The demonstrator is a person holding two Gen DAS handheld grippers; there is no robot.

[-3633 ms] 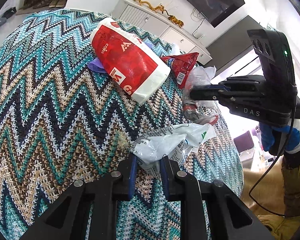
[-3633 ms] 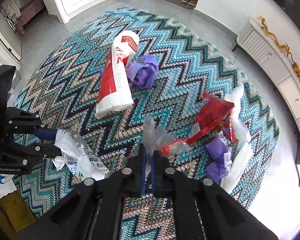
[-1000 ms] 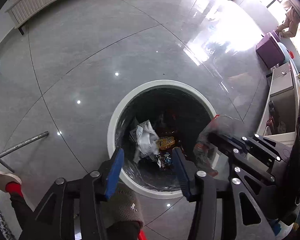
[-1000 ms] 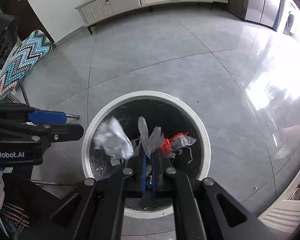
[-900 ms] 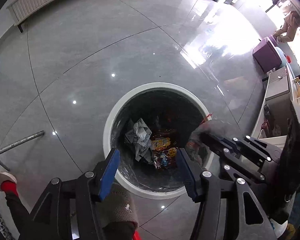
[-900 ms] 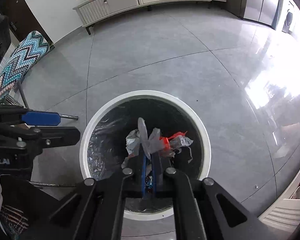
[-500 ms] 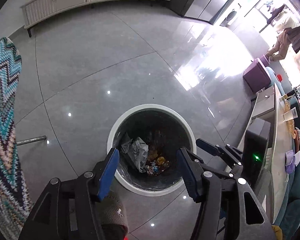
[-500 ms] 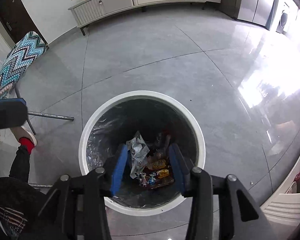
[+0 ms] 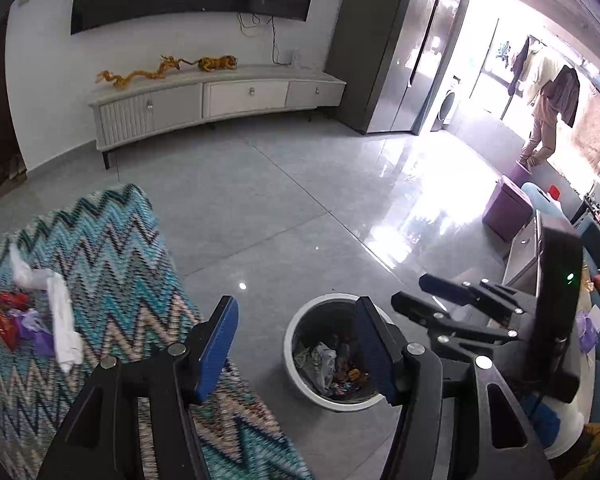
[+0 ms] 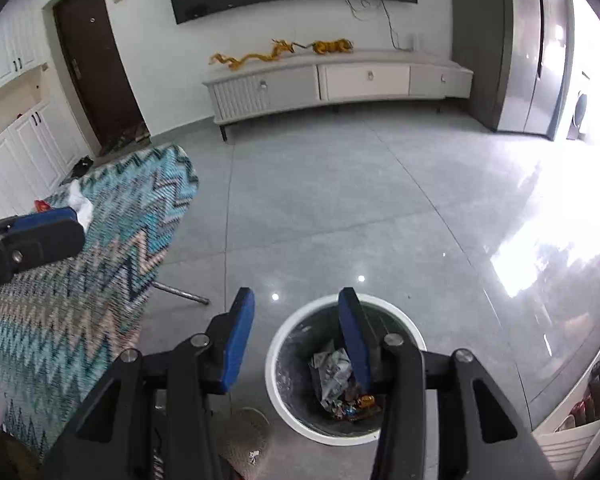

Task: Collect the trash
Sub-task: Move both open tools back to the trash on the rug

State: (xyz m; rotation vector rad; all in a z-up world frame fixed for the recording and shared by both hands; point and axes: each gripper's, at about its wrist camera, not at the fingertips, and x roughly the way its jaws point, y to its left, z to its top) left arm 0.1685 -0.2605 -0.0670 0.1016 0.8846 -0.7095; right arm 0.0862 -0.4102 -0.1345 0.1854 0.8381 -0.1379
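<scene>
With both drops done, my left hand-held gripper (image 9: 296, 344) and right hand-held gripper (image 10: 296, 336) gape empty above the round white-rimmed bin (image 9: 290, 334), so next I swing toward the crumpled red, purple and white wrappers (image 9: 28, 312) on the zigzag-knit surface (image 9: 112, 248) beside the bin.

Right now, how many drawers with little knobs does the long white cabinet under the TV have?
3 knobbed fronts on the cabinet: the ribbed left one, the middle one and the short right one. Whether each is a drawer or a door cannot be told.
</scene>
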